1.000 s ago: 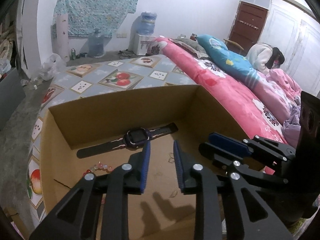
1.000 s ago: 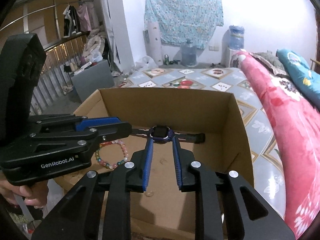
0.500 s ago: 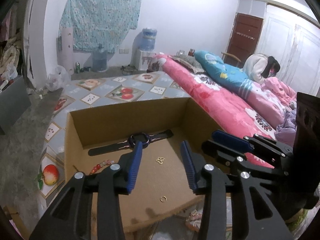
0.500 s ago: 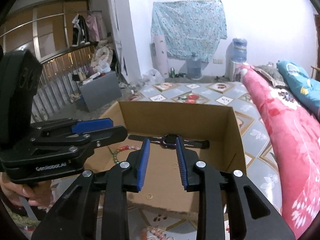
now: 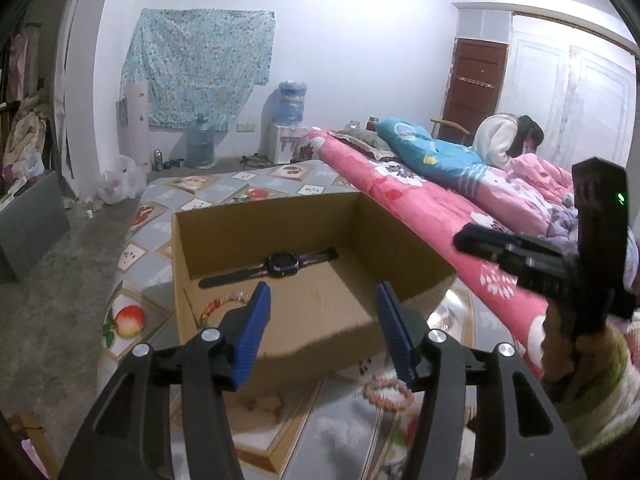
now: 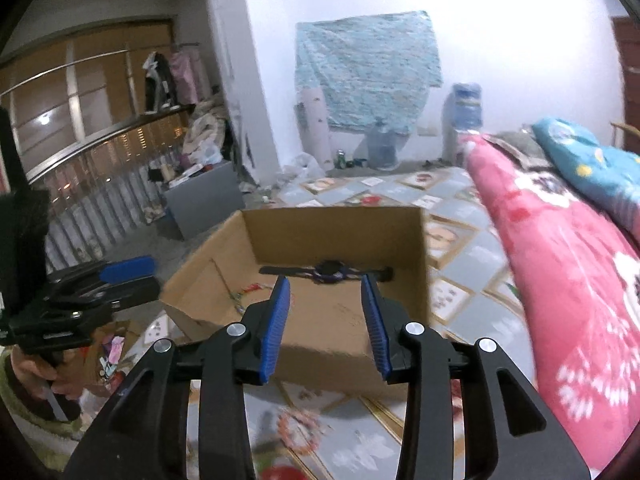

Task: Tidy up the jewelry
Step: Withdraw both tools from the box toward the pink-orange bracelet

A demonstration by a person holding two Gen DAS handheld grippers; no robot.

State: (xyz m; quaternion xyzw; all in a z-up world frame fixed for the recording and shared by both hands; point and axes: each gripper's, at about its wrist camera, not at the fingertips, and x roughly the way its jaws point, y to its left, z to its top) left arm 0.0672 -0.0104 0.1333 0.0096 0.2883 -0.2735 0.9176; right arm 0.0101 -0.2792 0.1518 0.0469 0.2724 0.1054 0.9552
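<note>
Tools pulled back and spread above the jewelry box

Compared with a second ago, both tools have backed out of the cardboard box [image 5: 276, 220] and sit higher, so the box looks smaller and its near wall now shows. The left tool [image 5: 322, 330] has gone from nearly closed to wide apart and holds nothing. The right tool [image 6: 328, 320] has likewise spread and is empty. Inside the box, a beaded bracelet [image 5: 222, 305] lies at the left near the wall. The smartwatch [image 5: 282, 263] lies flat along the far wall, strap stretched left to right, face up. On the patterned mat [image 5: 340, 428] just outside the near wall lies a pink bead bracelet [image 5: 388, 392].
</note>
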